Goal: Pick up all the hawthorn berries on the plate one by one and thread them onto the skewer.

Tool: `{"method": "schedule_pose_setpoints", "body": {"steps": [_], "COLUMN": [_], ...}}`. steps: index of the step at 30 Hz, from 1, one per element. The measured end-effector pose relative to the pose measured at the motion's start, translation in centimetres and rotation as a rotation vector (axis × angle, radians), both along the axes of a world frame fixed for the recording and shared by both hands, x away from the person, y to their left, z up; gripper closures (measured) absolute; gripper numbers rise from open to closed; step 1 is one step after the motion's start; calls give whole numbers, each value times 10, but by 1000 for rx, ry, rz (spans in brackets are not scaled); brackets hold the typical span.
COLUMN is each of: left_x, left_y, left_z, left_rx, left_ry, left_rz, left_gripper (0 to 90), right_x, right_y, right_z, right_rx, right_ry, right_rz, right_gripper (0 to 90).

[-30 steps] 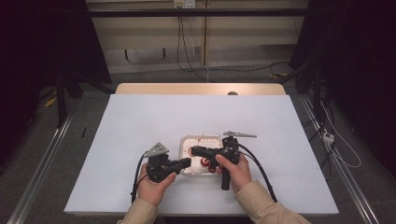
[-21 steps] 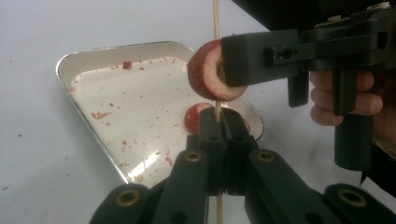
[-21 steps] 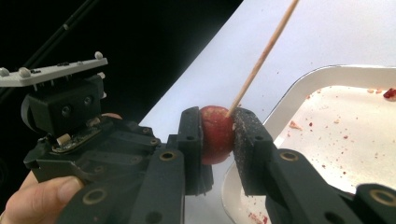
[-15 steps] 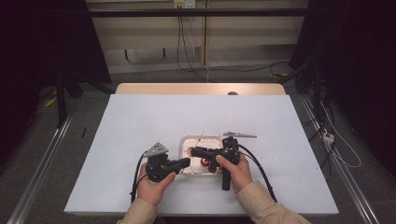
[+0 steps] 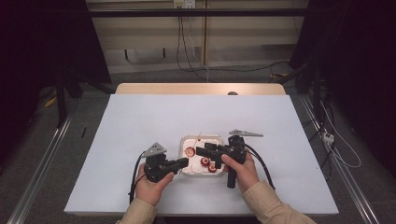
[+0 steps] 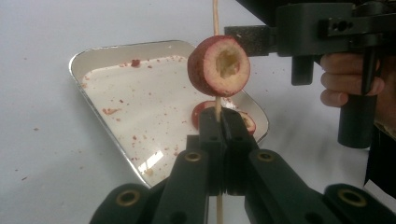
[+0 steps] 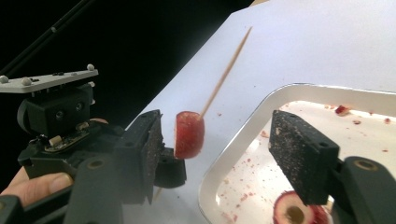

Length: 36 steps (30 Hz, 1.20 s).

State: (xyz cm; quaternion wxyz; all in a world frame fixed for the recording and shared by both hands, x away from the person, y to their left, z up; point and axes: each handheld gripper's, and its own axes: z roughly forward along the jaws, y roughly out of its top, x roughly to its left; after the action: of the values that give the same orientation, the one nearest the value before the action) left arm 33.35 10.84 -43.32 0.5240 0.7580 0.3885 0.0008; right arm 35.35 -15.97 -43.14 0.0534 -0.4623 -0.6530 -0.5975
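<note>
Over the white tray (image 5: 201,139) near the front of the table (image 5: 140,116), the person is threading fruit onto a thin wooden skewer (image 6: 215,18). Left gripper (image 6: 219,122) is clamping the stick hard, jaws pinched together on it just below the fruit, holding it upright above the tray's near corner. One red hollowed fruit piece (image 6: 218,66) is sitting on the skewer now, cut face and pale core turned toward that gripper's camera.

And the right gripper (image 7: 224,140) is letting go! Its jaws have just been opening, and the rough black pads are standing apart on either side of the piece (image 7: 189,134), no longer pressing it, with clear gap showing on the tray side. The fruit is staying up on the stick by itself, which looks to me like the piece is properly speared.

Down in the tray, more red pieces (image 5: 205,162) are waiting among the juice specks, one (image 7: 299,212) lying right under the right gripper. My guess: that hand is heading for the next piece, while the left is keeping the skewer steady.
</note>
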Motion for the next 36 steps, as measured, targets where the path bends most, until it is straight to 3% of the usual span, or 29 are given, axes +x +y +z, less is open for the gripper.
{"method": "schedule_pose_setpoints", "body": {"steps": [6,15,19,22,25,27,29,36], "left_x": [0,-2,-4,-5,-5,-5,-6,-6], "left_y": [2,8,10,13,15,16,16,17], "left_z": [-1,0,2,3,3,3,4,4], "left_rx": [5,16,18,14,12,16,12,14], "left_ry": [3,0,-4,-8,-8,-11,-12,-14], "left_rz": [1,4,2,9,10,10,12,11], "left_gripper": [888,888,889,889,889,888,888,888], "right_x": [0,-1,-1,-2,-2,-3,-3,-7], "right_y": [-11,-28,-35,-37,-40,-41,-40,-30], "right_z": [2,-2,-5,-6,-6,-7,-9,-15], "right_rx": [-39,-152,-216,-308,-358,-365,-393,-456], "right_ry": [-19,-31,-39,-70,-91,-100,-101,-118], "right_rz": [-23,-34,-42,-41,-38,-21,-16,53], "right_gripper": [264,185,175,175,205,293,298,450]}}
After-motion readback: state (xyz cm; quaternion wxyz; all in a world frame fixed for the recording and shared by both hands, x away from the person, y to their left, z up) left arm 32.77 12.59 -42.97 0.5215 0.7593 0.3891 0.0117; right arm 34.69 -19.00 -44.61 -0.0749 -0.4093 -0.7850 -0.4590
